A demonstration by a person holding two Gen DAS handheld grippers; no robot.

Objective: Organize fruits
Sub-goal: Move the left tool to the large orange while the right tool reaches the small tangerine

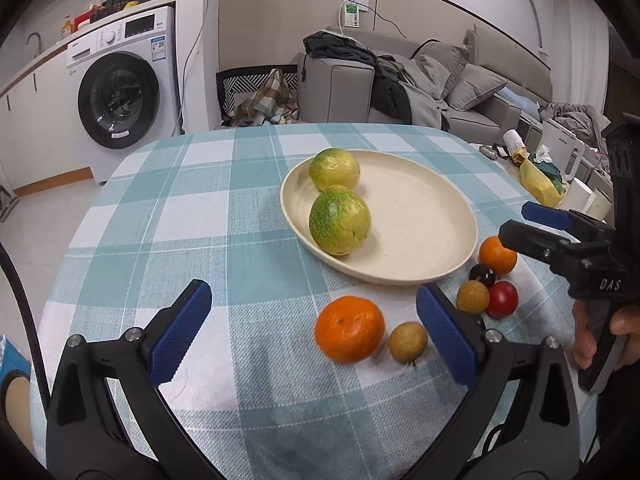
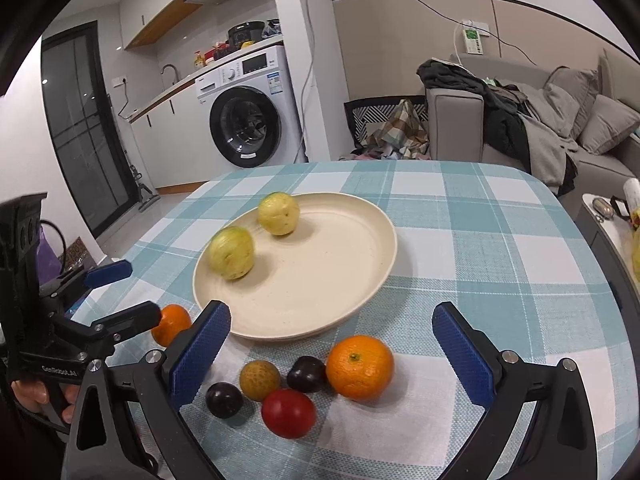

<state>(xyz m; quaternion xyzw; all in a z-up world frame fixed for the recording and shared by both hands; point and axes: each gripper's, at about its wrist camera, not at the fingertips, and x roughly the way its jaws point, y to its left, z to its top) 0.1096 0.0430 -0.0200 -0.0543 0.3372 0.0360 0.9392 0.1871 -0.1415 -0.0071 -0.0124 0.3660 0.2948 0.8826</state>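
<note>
We count two yellow-green fruits on the cream plate (image 2: 320, 280): one (image 2: 279, 213) toward the plate's far rim, upper centre of the right wrist view, and a second (image 2: 231, 253) just left of and below it, near the left rim. The two sit near each other but apart.

Off the plate, on the checked tablecloth (image 2: 500, 260), we count two oranges. One orange (image 2: 360, 367) lies in the lower middle of the right wrist view, between the blue pads of the right gripper (image 2: 344, 352), whose jaws are spread wide and grasp nothing. The other orange (image 1: 350, 334) lies in the lower centre of the left wrist view, between the pads of the left gripper (image 1: 314, 334), likewise spread wide and empty.

Beside the first orange we count two dark plums: one (image 2: 306, 374) touching its left side, the other (image 2: 224, 400) farther left. One red fruit (image 2: 289, 413) lies at the bottom centre.

We count two small tan-brown fruits: one (image 2: 259, 380) between the plums, and another (image 1: 408, 342) just right of the second orange in the left wrist view.
</note>
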